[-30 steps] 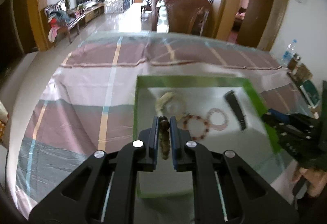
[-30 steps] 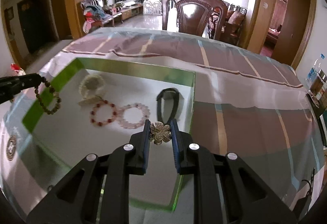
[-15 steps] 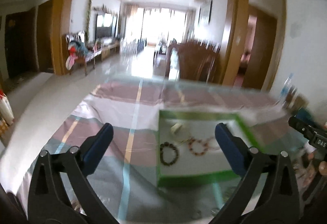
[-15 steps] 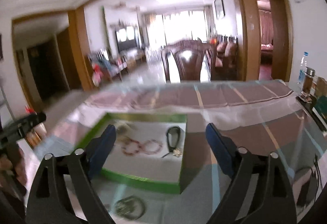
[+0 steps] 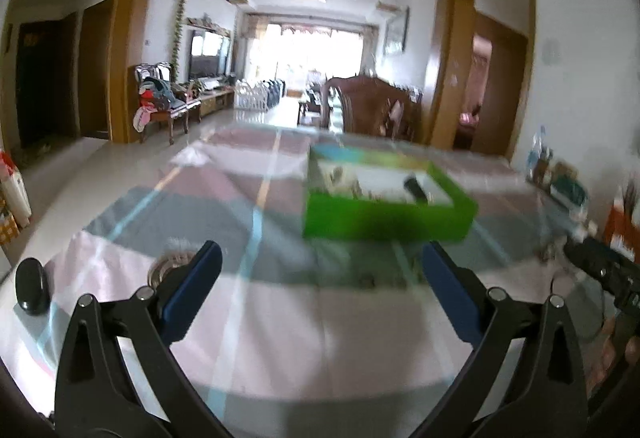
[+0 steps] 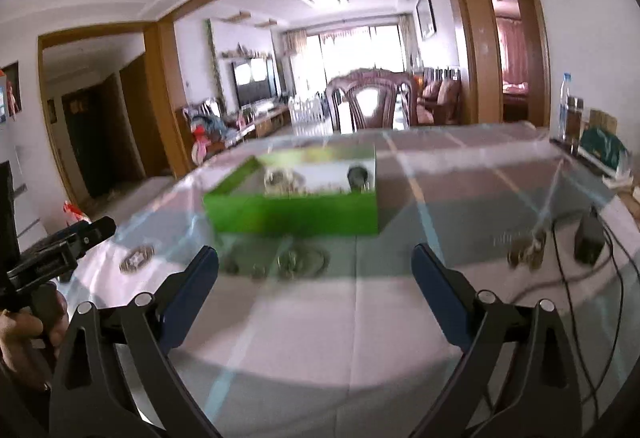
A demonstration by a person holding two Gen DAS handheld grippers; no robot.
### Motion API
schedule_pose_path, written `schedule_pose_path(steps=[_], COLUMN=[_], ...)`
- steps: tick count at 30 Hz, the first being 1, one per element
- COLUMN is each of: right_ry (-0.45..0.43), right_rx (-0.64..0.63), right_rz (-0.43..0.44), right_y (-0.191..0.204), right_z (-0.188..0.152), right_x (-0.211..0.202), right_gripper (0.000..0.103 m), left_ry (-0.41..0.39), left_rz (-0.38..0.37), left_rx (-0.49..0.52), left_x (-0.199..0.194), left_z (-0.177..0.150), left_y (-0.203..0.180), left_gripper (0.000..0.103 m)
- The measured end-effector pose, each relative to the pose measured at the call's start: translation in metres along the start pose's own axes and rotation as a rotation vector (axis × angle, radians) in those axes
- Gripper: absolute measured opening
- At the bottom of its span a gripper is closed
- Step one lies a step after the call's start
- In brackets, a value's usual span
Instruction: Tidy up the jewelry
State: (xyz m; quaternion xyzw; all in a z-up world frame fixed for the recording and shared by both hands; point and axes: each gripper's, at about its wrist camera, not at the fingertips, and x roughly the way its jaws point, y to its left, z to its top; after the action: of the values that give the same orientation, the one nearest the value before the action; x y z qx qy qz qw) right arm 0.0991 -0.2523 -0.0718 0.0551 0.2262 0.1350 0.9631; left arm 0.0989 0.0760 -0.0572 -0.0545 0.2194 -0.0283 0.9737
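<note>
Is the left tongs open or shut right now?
Open: the left tongs stand wide apart, having just opened, with nothing between them, short of the green box.

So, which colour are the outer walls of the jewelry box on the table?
Bright green; the box shows it best in the right wrist view.

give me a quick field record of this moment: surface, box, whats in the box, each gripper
surface: table under a striped cloth with a clear cover
box: green box, open top, white inside, ahead of both grippers and apart from them
box contents: blurred beaded jewelry and a dark item lying inside
left gripper: open, jaws wide, nothing between them
right gripper: open, jaws just opened further, nothing between them
other: black cables on the table at the right
</note>
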Motion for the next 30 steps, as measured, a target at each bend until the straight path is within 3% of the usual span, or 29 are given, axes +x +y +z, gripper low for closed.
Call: schedule_pose_path(steps=[7, 30], right_ry=[0.042, 0.06], right_rx=[0.009, 0.01], right_rz=[0.013, 0.01], right_y=[0.002, 0.003], right_z=[-0.019, -0.026], right_x=[0.002, 0.006], right_gripper=[0.095, 0.095], left_ry=[0.069, 0.117], left_rz=[-0.017, -0.047], left_rx=[0.021, 0.046], left_x=[0.005, 0.012], left_z=[-0.028, -0.029], left_y=[-0.012, -0.022], left_gripper=[0.099, 0.099])
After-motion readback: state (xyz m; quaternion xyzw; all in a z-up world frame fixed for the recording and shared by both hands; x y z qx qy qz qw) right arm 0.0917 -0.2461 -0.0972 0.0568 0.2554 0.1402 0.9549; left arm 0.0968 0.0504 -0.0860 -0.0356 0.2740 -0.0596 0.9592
